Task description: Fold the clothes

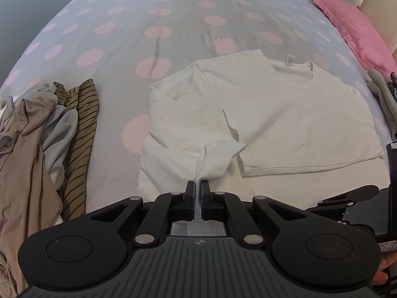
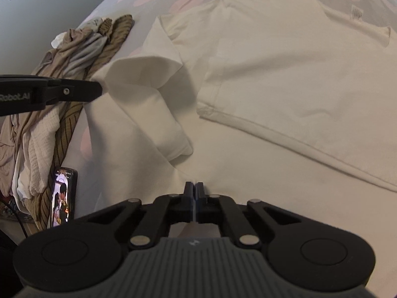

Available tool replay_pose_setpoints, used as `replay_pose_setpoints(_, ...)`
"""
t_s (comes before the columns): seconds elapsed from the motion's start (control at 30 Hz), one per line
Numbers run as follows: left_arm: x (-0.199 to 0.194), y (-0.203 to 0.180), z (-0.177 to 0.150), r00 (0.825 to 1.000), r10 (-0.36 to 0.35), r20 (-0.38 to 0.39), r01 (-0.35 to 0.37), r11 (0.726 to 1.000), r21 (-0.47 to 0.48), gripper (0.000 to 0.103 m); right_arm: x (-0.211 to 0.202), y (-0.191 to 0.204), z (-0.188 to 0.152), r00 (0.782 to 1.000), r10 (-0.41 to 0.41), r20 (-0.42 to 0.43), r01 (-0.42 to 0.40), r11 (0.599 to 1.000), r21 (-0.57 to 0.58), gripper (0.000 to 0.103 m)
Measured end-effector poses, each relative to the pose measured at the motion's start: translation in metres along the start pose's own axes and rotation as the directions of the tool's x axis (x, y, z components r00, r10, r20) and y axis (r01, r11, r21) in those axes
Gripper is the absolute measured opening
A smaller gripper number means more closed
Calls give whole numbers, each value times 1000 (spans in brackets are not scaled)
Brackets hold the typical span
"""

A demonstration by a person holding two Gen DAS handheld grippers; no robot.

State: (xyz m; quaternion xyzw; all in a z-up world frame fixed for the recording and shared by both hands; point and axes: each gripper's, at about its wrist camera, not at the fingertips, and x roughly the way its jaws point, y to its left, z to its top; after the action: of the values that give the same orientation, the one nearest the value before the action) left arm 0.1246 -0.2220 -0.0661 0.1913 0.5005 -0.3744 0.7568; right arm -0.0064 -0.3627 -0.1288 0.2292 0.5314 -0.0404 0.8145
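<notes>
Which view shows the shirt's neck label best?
The left wrist view: the neck label sits in clear view above the collar of the white T-shirt. The right wrist view catches it small and blurred near the top edge.

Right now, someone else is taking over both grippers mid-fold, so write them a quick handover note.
Left gripper: jaws shut on a pinch of the white T-shirt, lifted a little off the bed.
Right gripper: jaws shut on the shirt's near edge, low against the bed.
The shirt lies spread out, collar away from you, one side already folded over the body.
The unfolded clothes pile sits to the left; a phone lies beside it.
Done: first side fold.
Left: probably carry the held part over, finish and flatten the shirt, then do the pile.
</notes>
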Motion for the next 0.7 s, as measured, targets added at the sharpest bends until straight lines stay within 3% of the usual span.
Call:
replay_pose_setpoints(0.13,-10,7,2,999,-22,36,23,1000,-18,4,-34,-6,4,998,0,67,-1,1000,8,0)
replay_pose_setpoints(0.23,-24,15,5,996,-34,80,38,998,-47,23,-71,-27,9,986,-47,162,38,998,57,0)
replay_pose_setpoints(0.37,-38,29,6,991,-43,130,57,993,-106,28,-120,-55,17,952,-116,283,83,988,127,0)
replay_pose_setpoints(0.5,-31,33,4,993,15,117,-2,994,-106,29,-170,-84,25,900,-189,393,117,973,201,0)
replay_pose_setpoints(0.7,-20,35,-3,993,80,84,-73,994,-86,29,-186,-147,26,863,-325,386,175,910,375,0)
